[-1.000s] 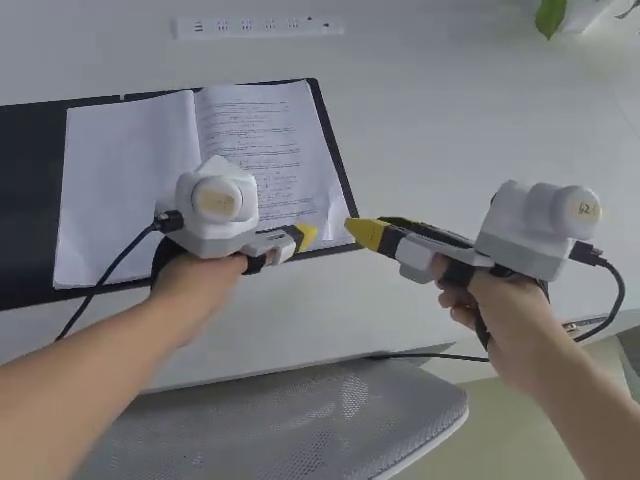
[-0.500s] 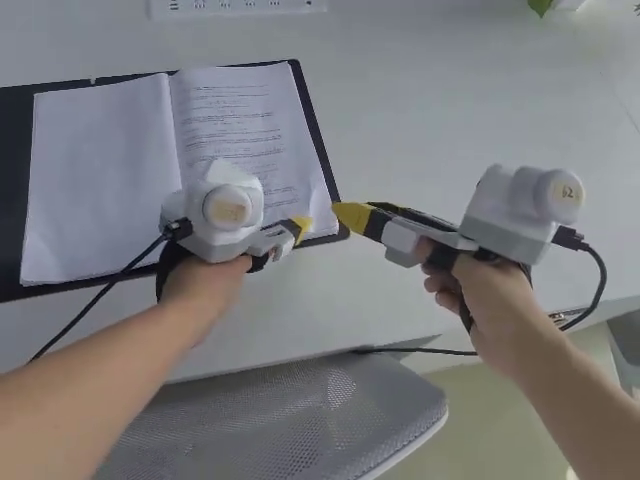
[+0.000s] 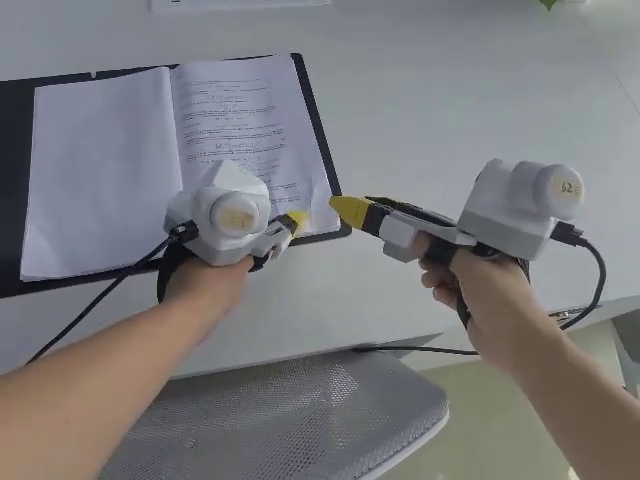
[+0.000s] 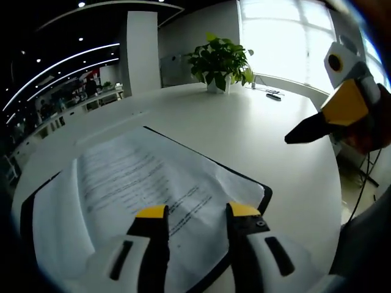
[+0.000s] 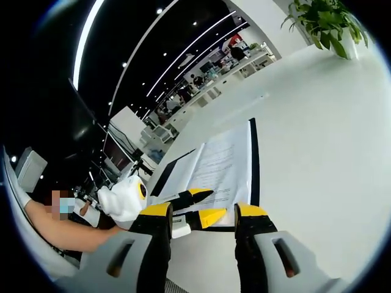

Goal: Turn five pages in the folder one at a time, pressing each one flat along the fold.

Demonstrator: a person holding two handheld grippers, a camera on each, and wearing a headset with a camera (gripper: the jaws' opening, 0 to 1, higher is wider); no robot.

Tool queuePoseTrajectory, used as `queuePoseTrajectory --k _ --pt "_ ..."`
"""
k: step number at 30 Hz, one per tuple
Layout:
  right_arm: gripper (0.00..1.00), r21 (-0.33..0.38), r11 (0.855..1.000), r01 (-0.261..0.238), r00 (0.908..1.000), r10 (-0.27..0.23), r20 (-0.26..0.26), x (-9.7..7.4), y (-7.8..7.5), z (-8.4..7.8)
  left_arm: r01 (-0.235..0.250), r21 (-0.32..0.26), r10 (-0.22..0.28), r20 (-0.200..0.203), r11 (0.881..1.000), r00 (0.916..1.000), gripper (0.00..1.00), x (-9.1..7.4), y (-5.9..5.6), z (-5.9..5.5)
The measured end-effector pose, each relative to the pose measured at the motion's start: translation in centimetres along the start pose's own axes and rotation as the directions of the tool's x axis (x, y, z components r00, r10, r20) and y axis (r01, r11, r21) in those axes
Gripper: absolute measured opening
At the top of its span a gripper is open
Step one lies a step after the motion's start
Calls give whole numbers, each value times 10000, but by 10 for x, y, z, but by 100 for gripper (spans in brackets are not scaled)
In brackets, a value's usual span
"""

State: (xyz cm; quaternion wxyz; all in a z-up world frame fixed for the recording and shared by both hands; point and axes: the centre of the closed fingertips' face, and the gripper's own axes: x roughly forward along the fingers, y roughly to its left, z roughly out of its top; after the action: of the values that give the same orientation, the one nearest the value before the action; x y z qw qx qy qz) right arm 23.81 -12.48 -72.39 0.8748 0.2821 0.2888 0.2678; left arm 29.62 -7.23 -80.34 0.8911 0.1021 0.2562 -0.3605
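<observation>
While the folder [image 3: 12, 180] lies open on the table [image 3: 450, 100], my left gripper [image 4: 198, 212] and right gripper [image 5: 204, 210] hover spread and empty by its near right corner. Judged step: approach; next, pinch the printed page [image 3: 245, 120] at its edge.

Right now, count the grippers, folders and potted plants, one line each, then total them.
Grippers: 2, the left gripper and the right gripper, jaws open
Folders: 1, the folder, lying open
Potted plants: 1, the potted plant
Total: 4

Matt paper pages [image 3: 150, 140], matt black folder [image 3: 12, 180], smooth white tabletop [image 3: 450, 110].
</observation>
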Motion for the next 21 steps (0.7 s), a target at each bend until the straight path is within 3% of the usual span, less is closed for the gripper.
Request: queuePoseTrajectory --k 5,7,8,11,17,21 --pt "39 35 10000 5 10000 -5 -16 0 -1 -2 -41 12 41 95 10000 9999 30 -1 6 0" --pt "39 65 10000 6 10000 -6 -30 0 -1 -3 -162 -22 162 62 9999 9998 20 -1 10 0" --pt "39 84 10000 13 10000 -12 -35 0 -1 -3 -400 134 400 -34 9991 9992 10 -2 18 0" --pt "39 85 10000 0 10000 0 -56 0 -1 -4 -241 424 241 -5 9988 9997 9 -2 16 1" --pt "39 173 9998 -13 10000 14 -57 0 -1 -6 -493 166 492 75 9986 9988 5 -2 19 0" --pt "39 148 9999 -35 9999 37 -132 2 0 -8 -572 360 572 13 9977 9984 1 0 23 0"
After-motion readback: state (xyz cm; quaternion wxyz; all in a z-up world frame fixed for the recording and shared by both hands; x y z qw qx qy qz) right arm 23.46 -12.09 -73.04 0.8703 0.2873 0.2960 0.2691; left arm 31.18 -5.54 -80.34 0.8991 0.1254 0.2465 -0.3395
